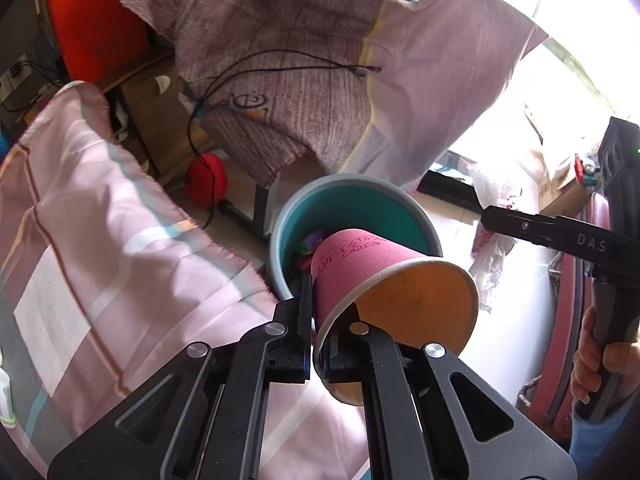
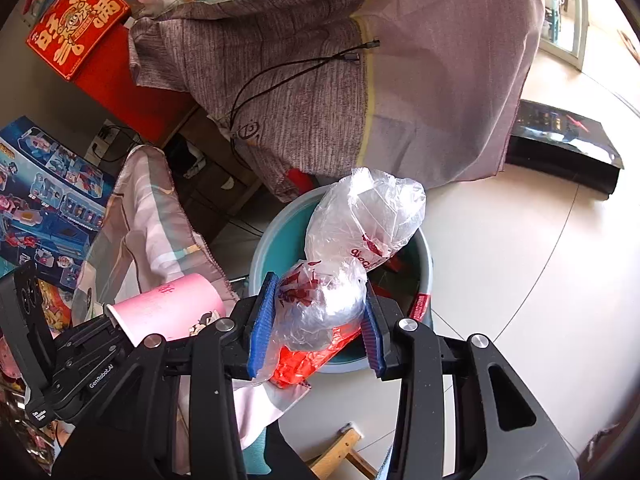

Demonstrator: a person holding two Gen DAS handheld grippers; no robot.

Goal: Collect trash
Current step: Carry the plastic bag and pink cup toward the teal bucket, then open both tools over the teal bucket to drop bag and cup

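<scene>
The left tool (image 1: 318,320) pinches a pink paper cup's (image 1: 360,264) rim above the teal bin (image 1: 412,216); the right tool (image 2: 320,320), lettered "DAS", clamps a crumpled plastic bag (image 2: 332,300) there.

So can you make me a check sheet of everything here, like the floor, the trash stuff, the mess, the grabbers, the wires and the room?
Surface: pale tiled floor, bare on the right.
Job's things: teal bin on the floor, some trash already inside; pink paper cup and crumpled plastic bag, both held near the bin's rim.
Clutter: toy boxes, red box, red ball.
Grippers: left gripper jaws pinch the cup's rim; right gripper jaws squeeze the bag.
Cables: black cable draped over the purple cloth.
Surroundings: striped pink bedding left of the bin; bright window behind the cloth.
</scene>
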